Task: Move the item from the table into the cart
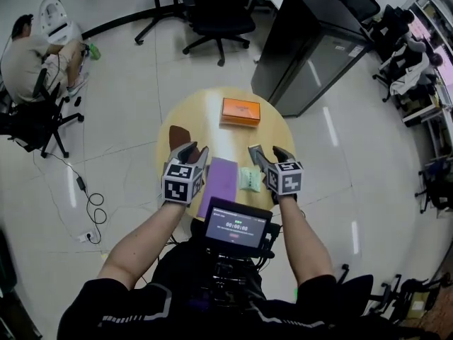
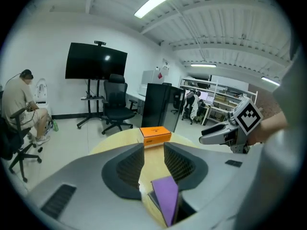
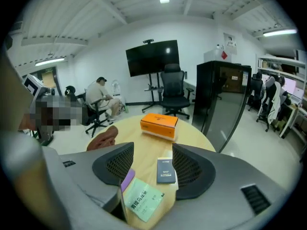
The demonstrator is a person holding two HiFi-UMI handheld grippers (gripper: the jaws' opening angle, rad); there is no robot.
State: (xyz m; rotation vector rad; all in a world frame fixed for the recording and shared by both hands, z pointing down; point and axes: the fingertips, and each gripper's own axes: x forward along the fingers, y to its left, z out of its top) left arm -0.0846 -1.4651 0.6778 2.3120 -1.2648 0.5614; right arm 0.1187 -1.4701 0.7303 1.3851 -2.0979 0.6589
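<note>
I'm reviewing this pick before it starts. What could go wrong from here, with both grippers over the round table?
The green packet, dark booklet and purple book lie close together by the right gripper, whose jaws stand open: it may catch two or shove one.
These flat items sit near the table's near edge; a nudge could slide one off.
No cart shows in any view, so the carry path is unchecked.
</note>
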